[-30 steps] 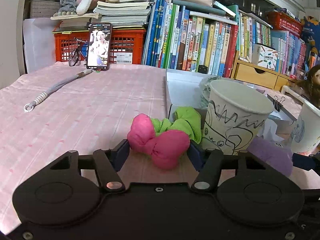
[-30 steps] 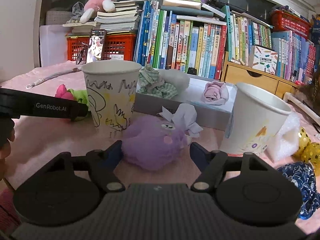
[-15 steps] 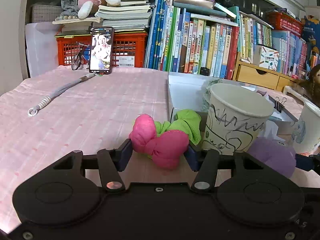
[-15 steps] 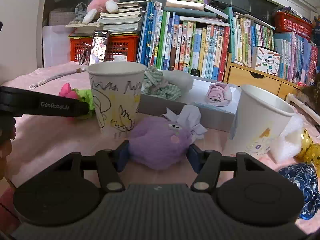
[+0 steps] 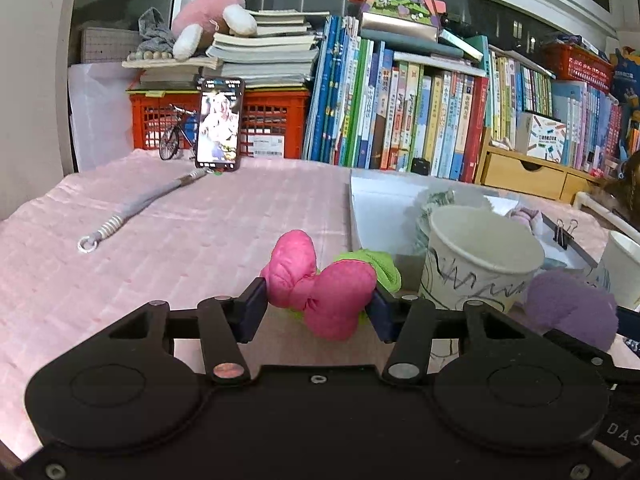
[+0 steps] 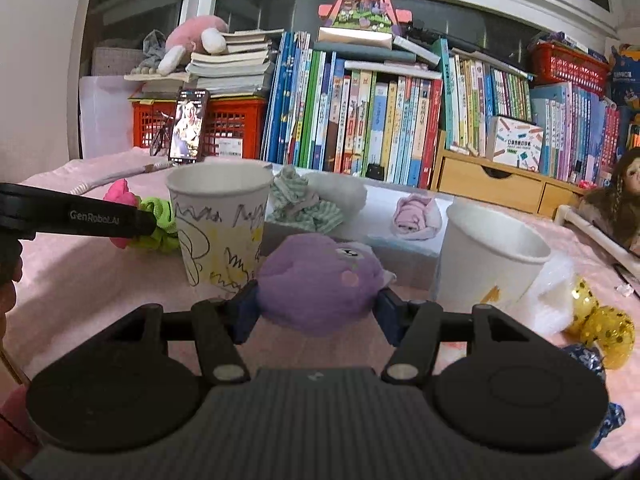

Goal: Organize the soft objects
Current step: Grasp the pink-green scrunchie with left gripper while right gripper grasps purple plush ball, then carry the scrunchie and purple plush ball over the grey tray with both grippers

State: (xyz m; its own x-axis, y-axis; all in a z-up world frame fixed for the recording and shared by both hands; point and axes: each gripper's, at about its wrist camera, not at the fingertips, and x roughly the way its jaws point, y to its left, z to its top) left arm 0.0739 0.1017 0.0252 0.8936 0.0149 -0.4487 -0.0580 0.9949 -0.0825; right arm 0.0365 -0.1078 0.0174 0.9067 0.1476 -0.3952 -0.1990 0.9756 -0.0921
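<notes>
A long row of upright colourful books (image 5: 400, 120) is lining the back, beneath dark glass windows (image 6: 460, 12). A red plastic crate (image 5: 264, 124) is sitting beside a pale wooden drawer unit (image 6: 492, 180).

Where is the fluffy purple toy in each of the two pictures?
Left wrist view: the purple plush toy sits at the far right edge, low, beside the scribbled paper cup.
Right wrist view: the purple plush toy is in the middle, low, squeezed between the right gripper pads.
Shared landmark: the scribbled paper cup, just left of the toy in both views.
</notes>
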